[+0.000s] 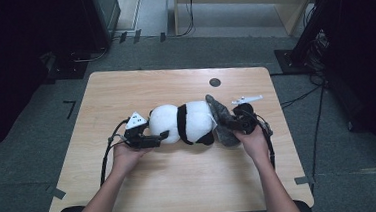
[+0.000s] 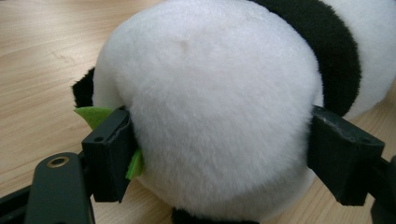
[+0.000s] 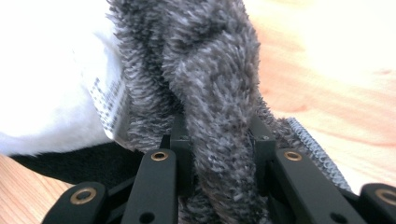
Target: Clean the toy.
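A plush panda (image 1: 184, 122) lay on its side across the middle of the wooden table (image 1: 181, 186), its round white head toward the left of the high view and its rear toward the right. The left gripper (image 1: 154, 139), held in the person's left hand (image 1: 125, 158) at centre-left, was clamped on the panda's head: in the left gripper view its two black jaws pressed into the white fur on either side, and a green felt leaf (image 2: 95, 116) was squeezed against the left-hand jaw. At the panda's right end lay a grey fuzzy cloth (image 1: 222, 117), bunched against its rear. The right gripper (image 1: 235, 125), in the right hand (image 1: 255, 142) at centre-right, was pinched on a fold of that cloth; in the right gripper view the grey pile (image 3: 215, 93) rose between the two nearly closed jaws, with a white printed label (image 3: 107, 102) of the panda just to its left. A small dark round mark (image 1: 215, 82) sat on the table toward its far edge.
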{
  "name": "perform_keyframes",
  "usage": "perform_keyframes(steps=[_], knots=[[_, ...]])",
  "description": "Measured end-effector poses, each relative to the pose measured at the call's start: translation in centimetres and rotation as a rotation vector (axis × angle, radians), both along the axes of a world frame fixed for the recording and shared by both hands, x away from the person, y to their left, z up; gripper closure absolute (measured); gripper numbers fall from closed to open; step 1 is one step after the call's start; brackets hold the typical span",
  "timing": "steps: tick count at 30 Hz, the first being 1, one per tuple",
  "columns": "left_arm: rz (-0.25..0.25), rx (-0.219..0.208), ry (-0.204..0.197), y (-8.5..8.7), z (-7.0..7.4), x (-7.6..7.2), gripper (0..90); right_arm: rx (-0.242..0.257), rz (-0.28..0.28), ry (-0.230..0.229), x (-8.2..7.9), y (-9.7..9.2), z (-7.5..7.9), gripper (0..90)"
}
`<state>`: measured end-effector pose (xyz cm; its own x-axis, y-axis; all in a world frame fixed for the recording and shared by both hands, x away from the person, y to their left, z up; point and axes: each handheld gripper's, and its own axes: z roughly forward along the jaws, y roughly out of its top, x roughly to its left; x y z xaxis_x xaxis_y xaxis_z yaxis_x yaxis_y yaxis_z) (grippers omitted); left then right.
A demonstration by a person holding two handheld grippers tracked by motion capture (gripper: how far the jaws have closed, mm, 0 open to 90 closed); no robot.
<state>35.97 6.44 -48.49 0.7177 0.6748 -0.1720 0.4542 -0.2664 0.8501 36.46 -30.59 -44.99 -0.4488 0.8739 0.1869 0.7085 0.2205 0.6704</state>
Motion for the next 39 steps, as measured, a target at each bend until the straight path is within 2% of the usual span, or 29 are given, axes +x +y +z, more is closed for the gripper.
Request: perform_keyframes(steps=[5, 8, 14, 17, 25, 30, 32, 36, 39], knots=[[0.002, -0.002, -0.007, 0.0, -0.1, -0.1, 18.3, 0.037, -0.010, -0.068, -0.6, -0.5, 2.5, 71.9], [0.002, -0.003, -0.008, 0.0, -0.1, -0.1, 18.3, 0.060, -0.005, -0.092, -0.6, -0.4, 3.7, 71.9], [0.000, -0.006, -0.008, 0.0, -0.1, -0.1, 18.3, 0.088, 0.034, -0.162, -0.8, 0.8, 6.1, 71.9], [0.000, -0.007, -0.008, -0.1, -0.1, -0.1, 18.4, 0.092, 0.047, -0.180, -0.5, 1.4, 6.6, 71.8], [0.003, 0.002, -0.012, -0.2, -0.1, -0.2, 18.4, 0.102, 0.099, -0.172, 0.5, 3.5, 6.4, 71.9], [0.004, 0.005, -0.010, -0.2, -0.1, -0.2, 18.4, 0.069, 0.127, -0.136, 1.1, 4.7, 5.3, 71.7], [0.003, 0.006, -0.013, -0.2, -0.1, -0.2, 18.4, 0.052, 0.136, -0.139, 1.1, 5.1, 5.1, 71.8], [0.003, -0.001, -0.016, -0.2, -0.1, 0.0, 18.5, 0.044, 0.136, -0.144, 1.1, 4.9, 4.7, 71.8], [0.003, 0.002, -0.017, -0.2, 0.0, 0.0, 18.5, 0.080, 0.127, -0.142, 1.3, 4.2, 3.9, 71.7]])
